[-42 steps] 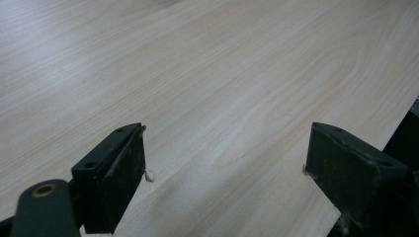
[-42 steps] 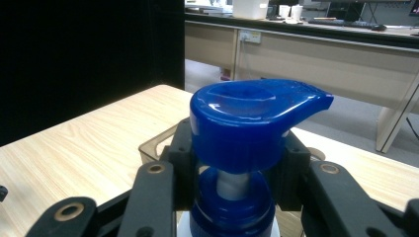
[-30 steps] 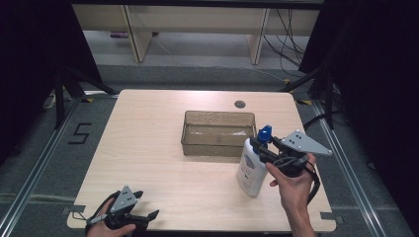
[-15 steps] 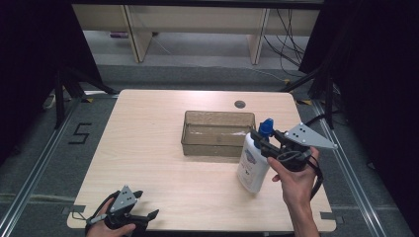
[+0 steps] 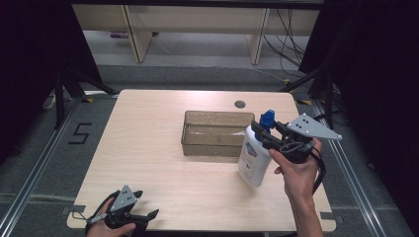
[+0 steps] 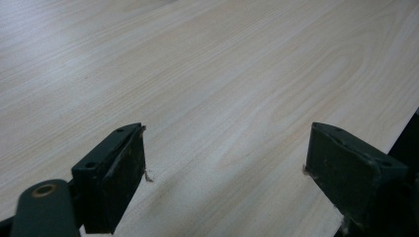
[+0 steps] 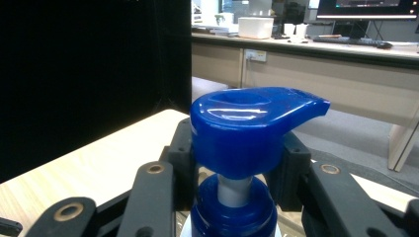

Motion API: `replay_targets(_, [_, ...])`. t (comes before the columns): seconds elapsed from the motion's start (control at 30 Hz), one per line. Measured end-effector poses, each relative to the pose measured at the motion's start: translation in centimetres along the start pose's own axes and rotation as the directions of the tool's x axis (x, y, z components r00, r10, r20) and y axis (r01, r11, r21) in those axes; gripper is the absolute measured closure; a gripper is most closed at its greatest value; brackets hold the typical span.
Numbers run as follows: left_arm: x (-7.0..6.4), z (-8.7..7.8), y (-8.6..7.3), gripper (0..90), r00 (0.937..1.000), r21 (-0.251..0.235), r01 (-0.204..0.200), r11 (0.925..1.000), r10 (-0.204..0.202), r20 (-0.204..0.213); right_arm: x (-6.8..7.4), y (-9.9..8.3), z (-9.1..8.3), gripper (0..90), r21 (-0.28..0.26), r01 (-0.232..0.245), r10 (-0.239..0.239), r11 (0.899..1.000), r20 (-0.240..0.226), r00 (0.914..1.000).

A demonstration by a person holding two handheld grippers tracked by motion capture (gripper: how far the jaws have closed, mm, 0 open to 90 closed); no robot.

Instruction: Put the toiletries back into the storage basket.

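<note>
1. The right claw [image 5: 260, 134] is closed on the neck of the pump bottle [image 5: 254, 158], just under its blue pump head [image 7: 249, 128]; in the right gripper view the two jaws press in from either side below that head
2. The bottle hangs tilted, its base down toward the bench [image 5: 148, 128] at the near right, its top leaning away toward the clear tray [image 5: 216, 147]. Whether the base touches the wood I cannot tell
3. Judging by this, the step in hand is carrying the bottle toward the tray. To do it well, keep the squeeze firm on the neck, since the heavy body swings below the grip and could slip or twist
4. Lift the base above the tray's near wall before moving across, or it may knock the tray
5. Bring the bottle upright, or lay it down along the tray's long side, before letting go
6. The bottle sits just beside the tray's right end, near the front corner
7. The left claw [image 6: 225, 173] is wide open and holds nothing, resting low at the bench's near left edge, well apart from the bottle
</note>
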State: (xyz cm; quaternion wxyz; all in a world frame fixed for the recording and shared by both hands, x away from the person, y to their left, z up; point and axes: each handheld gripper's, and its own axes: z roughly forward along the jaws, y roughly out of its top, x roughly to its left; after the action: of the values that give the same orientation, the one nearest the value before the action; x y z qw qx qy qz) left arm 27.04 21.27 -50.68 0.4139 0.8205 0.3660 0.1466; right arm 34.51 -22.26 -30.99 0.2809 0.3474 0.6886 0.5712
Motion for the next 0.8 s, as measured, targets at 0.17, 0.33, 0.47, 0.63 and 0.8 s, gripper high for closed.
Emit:
replay_targets(0.17, [0.0, 0.0, 0.0, 14.9, 1.0000, 0.005, -0.004, 1.0000, 0.004, -0.003, -0.1, 0.9, 0.3, 61.5, -0.005, -0.005, 0.005, 1.000, -0.009, 1.0000])
replay_targets(0.33, [0.0, 0.1, 0.0, 14.9, 1.0000, -0.006, 0.009, 0.9999, -0.009, 0.001, -0.2, 1.7, 0.5, 61.5, -0.011, -0.022, 0.022, 1.000, -0.020, 0.9996])
replay_targets(0.47, [0.0, 0.0, 0.0, 14.9, 1.0000, -0.002, 0.003, 1.0000, -0.003, 0.000, -0.6, 2.5, 0.7, 61.6, -0.022, -0.005, 0.005, 1.000, -0.015, 0.9999])
replay_targets(0.63, [0.0, 0.0, 0.0, 14.9, 1.0000, -0.002, 0.002, 1.0000, -0.002, 0.000, -0.9, 3.6, 1.0, 61.6, -0.026, -0.009, 0.008, 1.000, -0.014, 0.9999])
replay_targets(0.8, [0.0, 0.1, 0.0, 14.9, 1.0000, -0.010, 0.007, 0.9999, -0.007, 0.002, -1.3, 5.0, 1.4, 61.6, -0.029, -0.011, 0.011, 1.000, -0.010, 0.9999])
